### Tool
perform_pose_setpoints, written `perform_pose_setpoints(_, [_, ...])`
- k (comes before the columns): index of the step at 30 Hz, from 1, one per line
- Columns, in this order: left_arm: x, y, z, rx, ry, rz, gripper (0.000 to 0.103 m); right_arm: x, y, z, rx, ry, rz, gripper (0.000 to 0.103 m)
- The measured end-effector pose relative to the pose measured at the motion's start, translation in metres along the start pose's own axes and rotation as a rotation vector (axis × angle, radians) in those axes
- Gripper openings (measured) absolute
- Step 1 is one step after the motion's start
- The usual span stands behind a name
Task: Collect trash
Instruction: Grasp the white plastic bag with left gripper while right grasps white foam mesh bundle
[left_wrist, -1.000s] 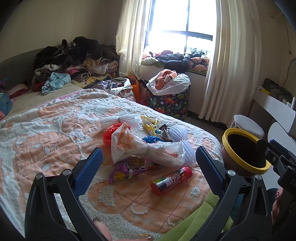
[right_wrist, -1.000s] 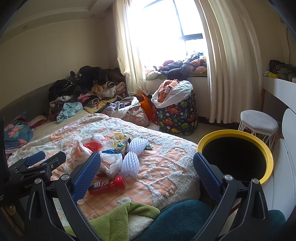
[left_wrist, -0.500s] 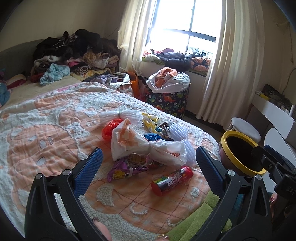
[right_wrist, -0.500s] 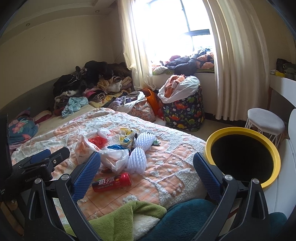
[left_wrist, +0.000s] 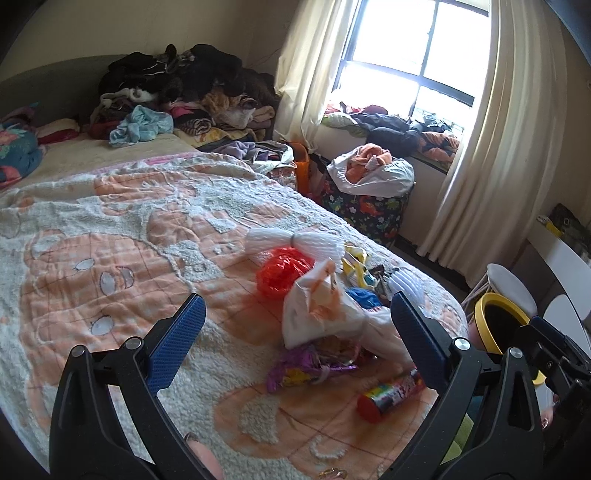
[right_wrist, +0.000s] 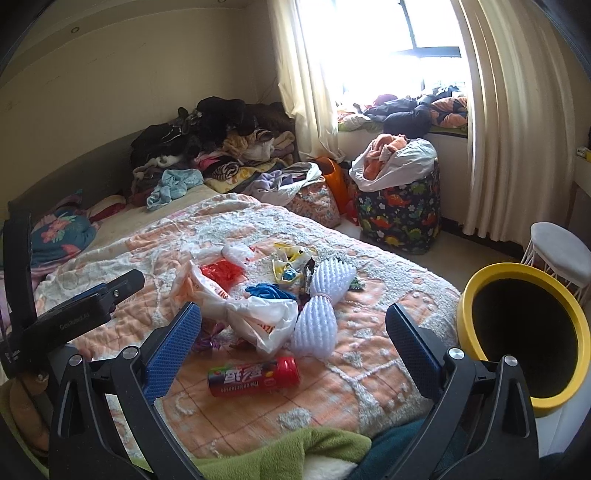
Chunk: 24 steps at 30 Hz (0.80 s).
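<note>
A pile of trash lies on the orange and white bedspread. It holds a knotted white plastic bag, a red bag, a purple wrapper, yellow wrappers and white foam netting. A red snack tube lies on its side nearest me. My left gripper is open above the bag, holding nothing. My right gripper is open too, above the tube and netting. The black bin with a yellow rim stands beside the bed at the right.
Clothes are heaped at the head of the bed and on the window sill. A dinosaur-print hamper and a white stool stand on the floor by the curtains. Green and teal blankets lie at the near bed edge.
The left view has swung left, so the pile now sits right of centre. The right gripper has come closer to the bed, and the tube and bin look larger. Both grippers stay open.
</note>
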<state>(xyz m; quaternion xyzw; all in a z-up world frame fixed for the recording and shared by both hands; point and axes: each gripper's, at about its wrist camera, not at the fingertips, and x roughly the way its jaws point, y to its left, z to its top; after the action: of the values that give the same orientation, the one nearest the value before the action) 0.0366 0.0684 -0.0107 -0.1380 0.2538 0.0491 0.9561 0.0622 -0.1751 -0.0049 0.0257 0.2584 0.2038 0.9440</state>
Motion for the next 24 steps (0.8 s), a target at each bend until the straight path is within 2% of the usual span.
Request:
perform_pose_setpoints(4, [0.013, 0.003, 0.006, -0.006, 0.011, -0.021, 0.092, 0.016, -0.006, 0.009, 0.008, 0.021, -0.018, 0.097])
perform_pose_setpoints(12, [0.048, -0.001, 0.009, -0.011, 0.081, -0.076, 0.092, 0.054, -0.035, 0.018, 0.065, 0.109, -0.062, 0.097])
perform_pose_setpoints(17, [0.068, -0.003, 0.006, -0.014, 0.146, -0.106, 0.092, 0.082, -0.055, 0.021, 0.113, 0.189, -0.045, 0.096])
perform_pose_setpoints(20, [0.079, -0.001, 0.003, -0.034, 0.186, -0.119, 0.092, 0.103, -0.059, 0.022, 0.126, 0.244, -0.017, 0.088])
perform_pose_setpoints(22, [0.087, 0.001, 0.001, -0.057, 0.219, -0.128, 0.092, 0.118, -0.061, 0.021, 0.141, 0.294, 0.002, 0.079])
perform_pose_setpoints(24, [0.091, 0.003, -0.002, -0.070, 0.241, -0.127, 0.085, 0.135, -0.062, 0.019, 0.163, 0.347, 0.022, 0.074])
